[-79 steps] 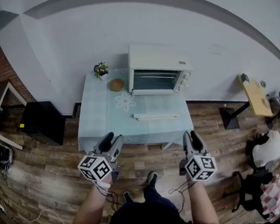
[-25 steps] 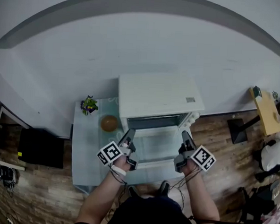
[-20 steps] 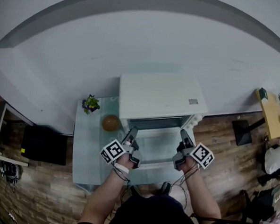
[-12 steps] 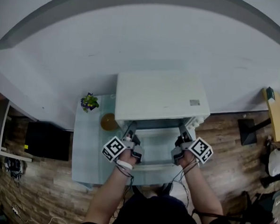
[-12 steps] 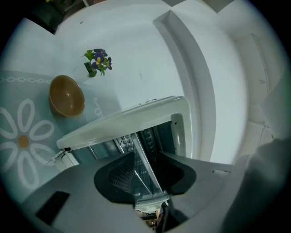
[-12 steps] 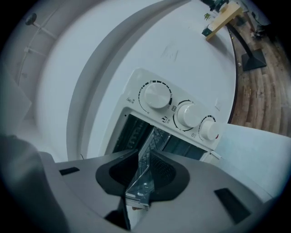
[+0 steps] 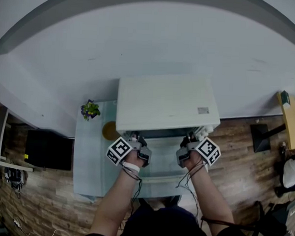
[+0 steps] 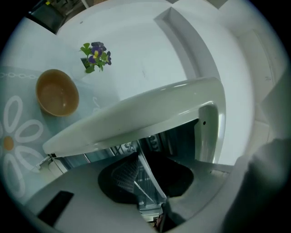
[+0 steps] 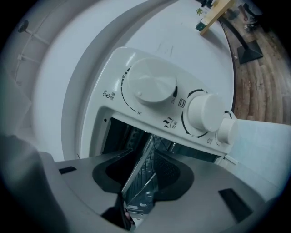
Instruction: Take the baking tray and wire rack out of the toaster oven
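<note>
The white toaster oven [image 7: 166, 103] stands on the pale blue table [image 7: 88, 156] with its glass door [image 7: 159, 165] folded down. My left gripper [image 7: 136, 138] is at the left end of the oven's mouth and my right gripper [image 7: 190, 140] at the right end. In the left gripper view a thin metal edge [image 8: 150, 170] runs between the closing jaws of the left gripper [image 8: 146, 182], with gaps showing. In the right gripper view a like metal edge [image 9: 136, 161], with wire bars behind it, lies between the opening jaws of the right gripper [image 9: 142, 176]. Tray or rack, I cannot tell.
A tan bowl [image 7: 108, 130] and a small pot of purple flowers [image 7: 89, 109] sit on the table left of the oven. Two white knobs [image 9: 152, 86] are on the oven's right panel. A black cabinet [image 7: 46, 148] stands at the left on the wood floor.
Both grippers have moved forward over the open door to the oven's mouth. Three seconds ago I stood back from the table and the door was closed.
</note>
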`<state>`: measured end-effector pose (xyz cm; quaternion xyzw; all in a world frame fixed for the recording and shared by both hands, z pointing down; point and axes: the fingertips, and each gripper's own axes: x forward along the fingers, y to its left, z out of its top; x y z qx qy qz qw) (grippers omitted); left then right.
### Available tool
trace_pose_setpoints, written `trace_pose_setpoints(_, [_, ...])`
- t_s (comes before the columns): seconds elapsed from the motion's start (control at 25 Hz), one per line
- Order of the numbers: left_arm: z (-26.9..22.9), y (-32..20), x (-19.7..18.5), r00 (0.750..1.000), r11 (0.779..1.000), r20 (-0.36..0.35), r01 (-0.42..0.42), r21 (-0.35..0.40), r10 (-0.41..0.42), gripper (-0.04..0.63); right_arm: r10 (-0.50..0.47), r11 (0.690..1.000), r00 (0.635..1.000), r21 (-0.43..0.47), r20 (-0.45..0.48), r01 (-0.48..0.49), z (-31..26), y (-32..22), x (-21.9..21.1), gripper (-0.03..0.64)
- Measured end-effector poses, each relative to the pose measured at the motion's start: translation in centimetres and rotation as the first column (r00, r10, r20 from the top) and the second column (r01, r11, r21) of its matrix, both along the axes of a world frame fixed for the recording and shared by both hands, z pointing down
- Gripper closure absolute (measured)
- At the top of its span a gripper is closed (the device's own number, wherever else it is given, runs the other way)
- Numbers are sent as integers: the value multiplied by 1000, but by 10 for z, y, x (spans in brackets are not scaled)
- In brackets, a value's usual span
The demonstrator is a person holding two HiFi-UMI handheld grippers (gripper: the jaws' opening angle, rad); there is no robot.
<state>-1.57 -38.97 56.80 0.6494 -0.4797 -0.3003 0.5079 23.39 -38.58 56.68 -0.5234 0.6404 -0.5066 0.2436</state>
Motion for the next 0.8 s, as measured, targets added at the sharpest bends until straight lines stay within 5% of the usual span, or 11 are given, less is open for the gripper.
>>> trace_pose_setpoints(0.6, [4,56,-1,999,1000,-30,-29,-12,28,549,14,1000,1000,-13,20,-14,7,38,15,472])
trace_pose_setpoints(0.68, [4,66,0,999,999,-30,-32,-16,32,549,3,1000,1000,-18,25,-3,6,45,16,548])
trace_pose_setpoints(0.8, [3,79,2,999,999,-22,-42,-8,42,549,-10,1000,996,-12,86,11,5,58,17,561])
